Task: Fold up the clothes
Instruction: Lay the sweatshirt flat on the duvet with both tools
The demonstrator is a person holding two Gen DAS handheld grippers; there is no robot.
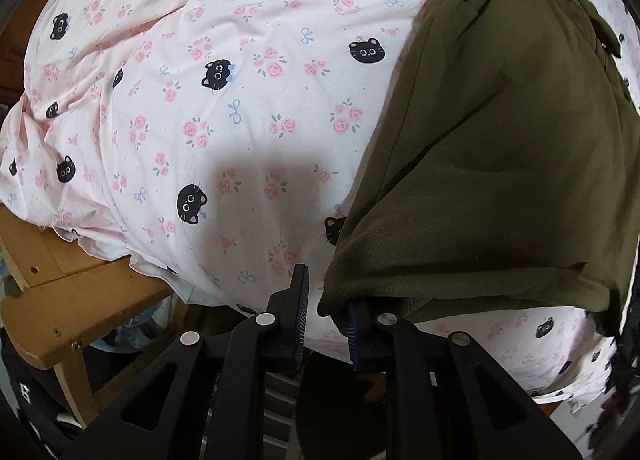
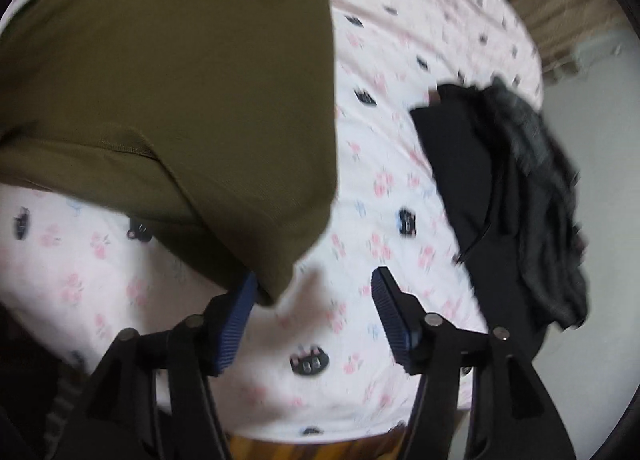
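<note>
An olive-green garment (image 1: 480,140) lies folded on a pink sheet (image 1: 200,100) printed with cat faces and roses. In the left wrist view its near corner drapes over the right finger (image 1: 354,320) of my left gripper (image 1: 326,292). The jaws stand a little apart, and the left pad is bare. In the blurred right wrist view the same garment (image 2: 180,80) fills the upper left. Its lower corner rests against the left finger (image 2: 236,324) of my right gripper (image 2: 316,278). That gripper is wide open, with only sheet (image 2: 380,40) between its pads.
A heap of black and dark grey clothes (image 2: 500,200) lies on the sheet to the right of my right gripper, near the bed's edge. A wooden bed frame (image 1: 40,260) shows at lower left below the sheet. Pale floor (image 2: 600,140) lies beyond the bed's right side.
</note>
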